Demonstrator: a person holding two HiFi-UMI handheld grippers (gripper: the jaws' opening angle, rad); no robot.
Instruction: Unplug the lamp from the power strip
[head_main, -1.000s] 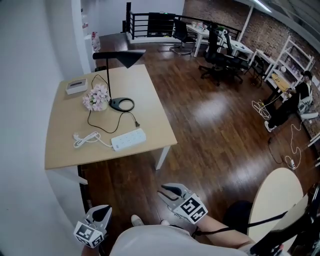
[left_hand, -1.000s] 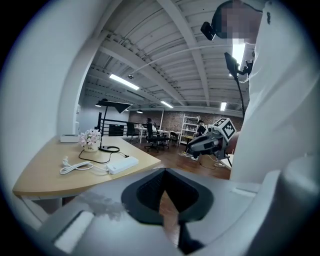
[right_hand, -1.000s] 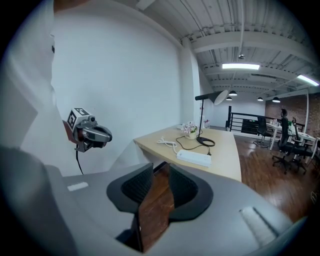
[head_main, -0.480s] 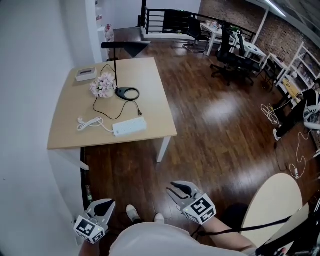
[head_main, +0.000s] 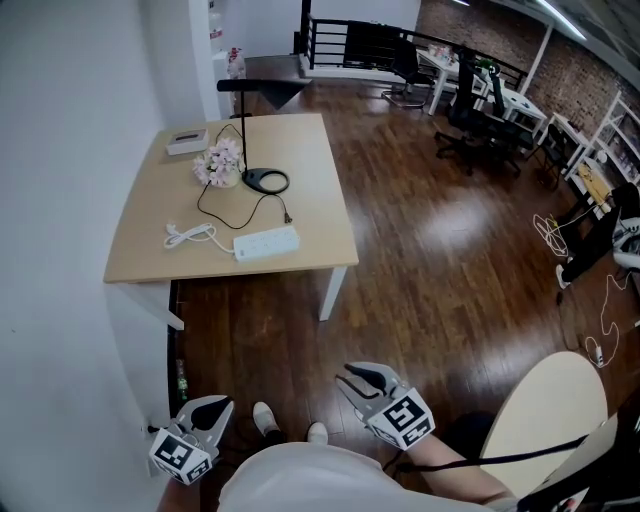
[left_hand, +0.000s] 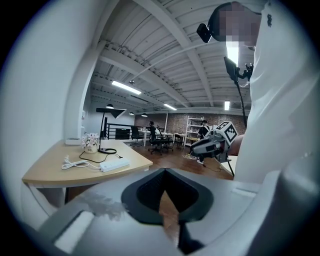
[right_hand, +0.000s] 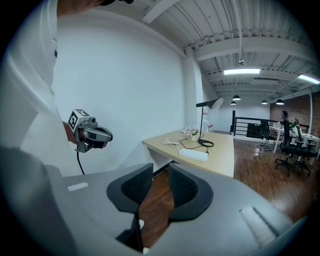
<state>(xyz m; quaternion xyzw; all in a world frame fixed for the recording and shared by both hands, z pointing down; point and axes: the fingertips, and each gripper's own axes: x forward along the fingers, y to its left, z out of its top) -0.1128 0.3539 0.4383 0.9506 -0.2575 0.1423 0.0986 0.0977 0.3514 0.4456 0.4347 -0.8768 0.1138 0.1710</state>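
Observation:
The black desk lamp (head_main: 265, 181) stands on the wooden table (head_main: 150, 225) far ahead at the upper left. The white power strip (head_main: 266, 243) lies near the table's front edge. The lamp's cord loops to a plug (head_main: 288, 217) lying on the tabletop just beyond the strip, apart from it. My left gripper (head_main: 205, 412) and right gripper (head_main: 360, 380) hang low by my body, far from the table, holding nothing. The left gripper (left_hand: 165, 171) is shut; the right gripper (right_hand: 161, 170) shows a narrow gap between its pads. The strip (right_hand: 194, 155) also shows small in the right gripper view.
A pot of pink flowers (head_main: 222, 163) and a white box (head_main: 187, 141) sit behind the lamp. The strip's own white cord (head_main: 190, 235) lies coiled to its left. A white wall runs along the left. Office chairs and desks (head_main: 470, 110) stand far right; a round pale table (head_main: 555, 420) is beside me.
The view has swung, so the table now sits further right and lower in the picture. Both grippers stay low by my body, hardly moved.

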